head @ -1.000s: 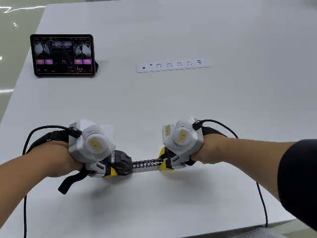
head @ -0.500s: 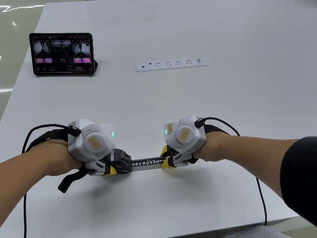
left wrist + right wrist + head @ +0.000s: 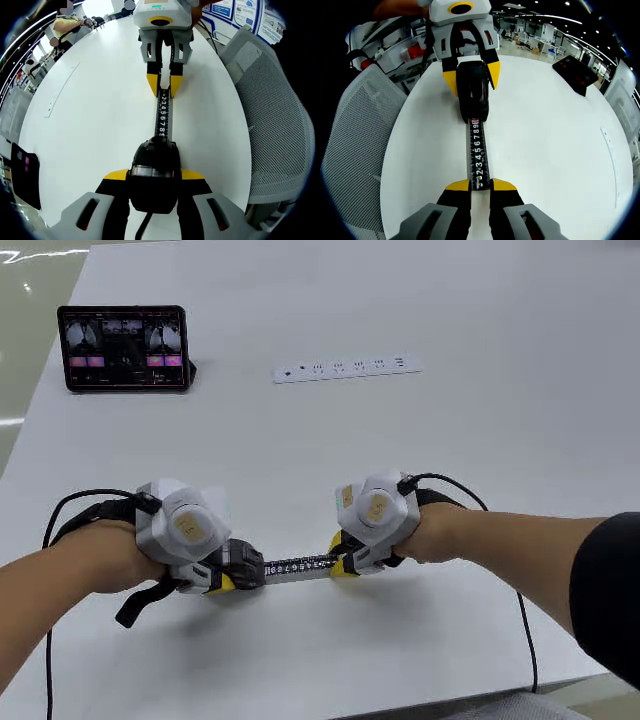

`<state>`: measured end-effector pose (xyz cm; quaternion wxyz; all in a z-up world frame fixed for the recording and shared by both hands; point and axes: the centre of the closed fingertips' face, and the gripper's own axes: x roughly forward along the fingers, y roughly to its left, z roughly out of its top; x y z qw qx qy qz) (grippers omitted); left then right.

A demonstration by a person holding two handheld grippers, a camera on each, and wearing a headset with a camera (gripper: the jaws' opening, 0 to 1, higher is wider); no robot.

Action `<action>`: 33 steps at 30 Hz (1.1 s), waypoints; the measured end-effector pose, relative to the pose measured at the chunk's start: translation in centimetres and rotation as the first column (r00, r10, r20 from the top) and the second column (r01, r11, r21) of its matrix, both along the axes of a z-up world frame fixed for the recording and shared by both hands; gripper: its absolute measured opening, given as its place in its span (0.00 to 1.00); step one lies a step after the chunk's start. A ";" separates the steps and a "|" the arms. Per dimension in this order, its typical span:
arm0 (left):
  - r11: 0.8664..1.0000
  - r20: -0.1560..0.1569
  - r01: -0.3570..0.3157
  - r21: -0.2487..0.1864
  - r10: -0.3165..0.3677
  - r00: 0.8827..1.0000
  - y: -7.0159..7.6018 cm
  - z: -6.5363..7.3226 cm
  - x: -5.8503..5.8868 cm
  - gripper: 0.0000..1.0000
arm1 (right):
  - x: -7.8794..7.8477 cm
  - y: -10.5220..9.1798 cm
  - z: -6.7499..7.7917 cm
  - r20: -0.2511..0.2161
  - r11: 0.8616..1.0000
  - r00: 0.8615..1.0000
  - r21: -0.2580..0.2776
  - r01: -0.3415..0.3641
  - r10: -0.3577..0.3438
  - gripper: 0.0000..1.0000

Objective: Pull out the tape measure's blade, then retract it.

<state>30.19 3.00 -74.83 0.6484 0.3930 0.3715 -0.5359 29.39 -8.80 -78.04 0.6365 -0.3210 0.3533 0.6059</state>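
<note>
The left tongs (image 3: 232,576) are clenched on the tape measure (image 3: 244,565), their yellow-tipped jaws pressing the black case from both sides. In the left gripper view the case sits squarely between those jaws, with its mouth pointing away towards the other tongs. The right tongs (image 3: 339,563) are clamped on the free end of the blade (image 3: 298,565). In the right gripper view the two yellow tips close on the strip from either side, right at its tip.

The blade is drawn out a short way and runs straight from the mouth of the case in the left tongs to the jaws of the right tongs. It is a dark strip with a row of white numerals, and there is a red mark where it meets the case. Blade and case lie low over the bench (image 3: 420,450); whether the case touches it I cannot tell. The two tongs face each other tip to tip, near one another, with the drawn blade between them.

Well beyond the left tongs and slightly to their outer side, a tablet (image 3: 125,348) stands propped with its screen lit. Well beyond the right tongs a white power strip (image 3: 346,368) lies flat. A black cable (image 3: 75,504) loops from behind the left tongs across the bench. A grey mesh chair (image 3: 270,115) stands off the bench edge beside the tongs.
</note>
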 end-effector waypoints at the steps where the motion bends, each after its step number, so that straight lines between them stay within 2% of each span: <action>1: 1.000 -0.001 0.000 0.000 0.000 1.000 0.0 0.0 0.0 0.31 | 0.0 0.0 0.0 -0.001 1.000 1.000 0.000 0.001 -0.001 0.09; 33: 1.000 -0.003 0.001 -0.001 -0.001 1.000 -0.2 0.0 0.1 0.31 | 0.1 -1.4 0.0 -0.006 1.000 1.000 0.003 0.012 -0.012 0.09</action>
